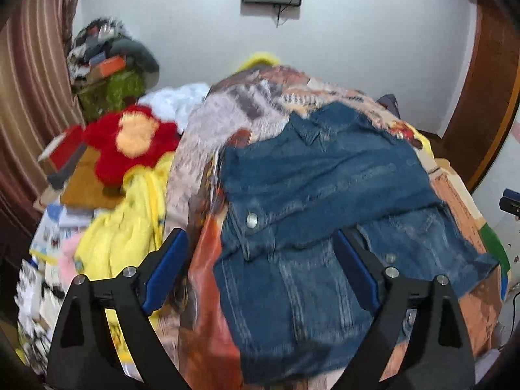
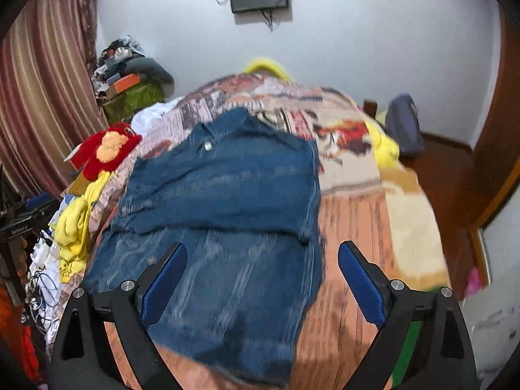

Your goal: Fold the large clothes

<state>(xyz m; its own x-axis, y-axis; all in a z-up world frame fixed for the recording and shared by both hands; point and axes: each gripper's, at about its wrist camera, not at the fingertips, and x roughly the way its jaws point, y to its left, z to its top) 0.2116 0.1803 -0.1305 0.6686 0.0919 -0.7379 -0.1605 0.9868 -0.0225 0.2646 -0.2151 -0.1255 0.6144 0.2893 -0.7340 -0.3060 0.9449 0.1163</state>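
Note:
A blue denim jacket (image 1: 312, 221) lies partly folded on the patterned bedspread (image 1: 208, 123), collar toward the far wall. It also shows in the right wrist view (image 2: 224, 214). My left gripper (image 1: 260, 247) is open and empty, hovering over the jacket's near left part. My right gripper (image 2: 263, 260) is open and empty, hovering over the jacket's near right edge. Its right finger (image 2: 360, 279) is above the bare bedspread (image 2: 354, 227). Both views are motion-blurred.
A red plush toy (image 1: 130, 143) and yellow cloth (image 1: 123, 227) lie at the bed's left edge. A striped curtain (image 1: 29, 97) hangs at left. Clutter is piled in the far left corner (image 1: 107, 65). A wooden door (image 2: 497, 149) and a grey bag (image 2: 403, 126) are at right.

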